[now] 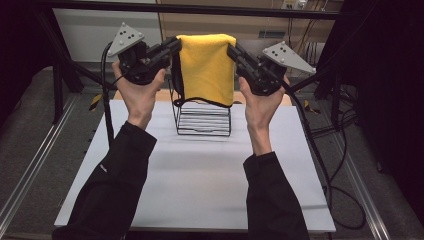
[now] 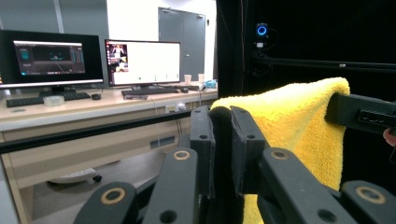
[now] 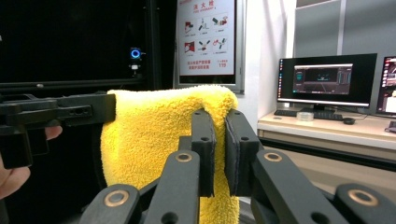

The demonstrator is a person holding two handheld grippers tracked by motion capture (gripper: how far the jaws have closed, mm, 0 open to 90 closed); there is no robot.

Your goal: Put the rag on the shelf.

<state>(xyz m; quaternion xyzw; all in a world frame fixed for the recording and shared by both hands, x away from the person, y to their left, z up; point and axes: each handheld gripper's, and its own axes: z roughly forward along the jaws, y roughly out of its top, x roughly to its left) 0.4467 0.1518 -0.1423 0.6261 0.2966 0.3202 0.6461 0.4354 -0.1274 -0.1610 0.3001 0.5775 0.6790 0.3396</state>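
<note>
White table top (image 1: pixel 200 180), rectangular, matte, seen from high view. Wooden strip (image 1: pixel 167 96) visible along far edge. Black wire rack (image 1: pixel 204 119) stands directly on surface, near far edge, roughly centred left-to-right; base of parallel wire bars rests on white surface, upright wires rising from it. Rest of top bare; soft shadows fall across near half. Table sits within metal frame rails (image 1: pixel 35 165) on grey floor (image 1: pixel 30 130); black cables (image 1: pixel 345 185) trail on floor at right.
</note>
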